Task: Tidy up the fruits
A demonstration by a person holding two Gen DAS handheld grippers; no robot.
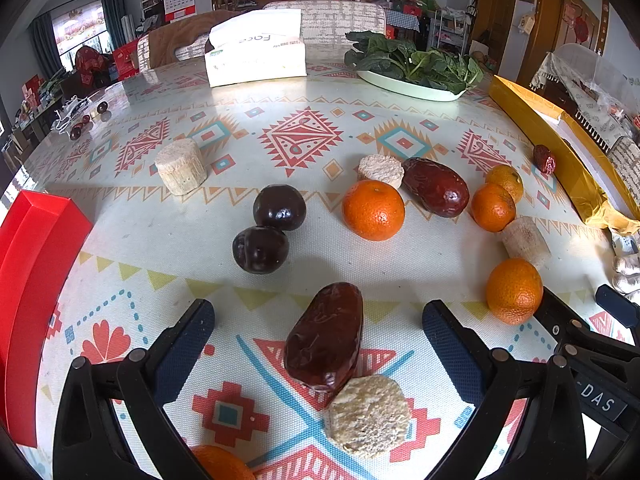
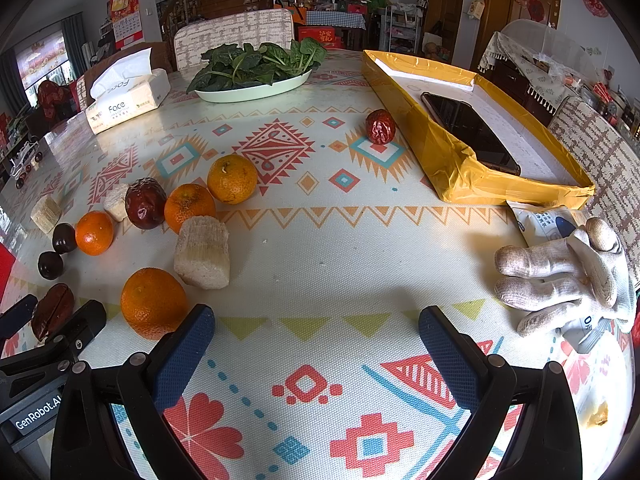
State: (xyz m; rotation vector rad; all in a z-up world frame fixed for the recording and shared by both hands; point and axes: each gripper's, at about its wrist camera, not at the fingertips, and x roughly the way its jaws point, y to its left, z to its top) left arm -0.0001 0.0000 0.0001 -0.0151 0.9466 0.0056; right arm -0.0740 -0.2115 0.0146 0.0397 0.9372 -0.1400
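My left gripper [image 1: 318, 320] is open, its fingers either side of a big brown date [image 1: 326, 338] lying on the patterned tablecloth, not touching it. A pale sugarcane piece [image 1: 370, 416] rests against the date's near end. Beyond lie two dark plums [image 1: 270, 232], an orange [image 1: 373, 210], another date [image 1: 436, 186], more oranges [image 1: 493, 206] and cane pieces [image 1: 181, 166]. My right gripper [image 2: 316, 336] is open and empty over bare cloth, an orange [image 2: 153, 302] just left of its left finger [image 2: 182, 354]. A small red date [image 2: 380, 127] lies beside the yellow box [image 2: 452, 164].
A red box [image 1: 36, 264] stands at the table's left edge. The yellow box holds a phone [image 2: 470, 136]. A plate of spinach [image 2: 256, 68] and a tissue pack [image 2: 128, 96] are at the back. A gloved hand [image 2: 560, 276] rests at the right.
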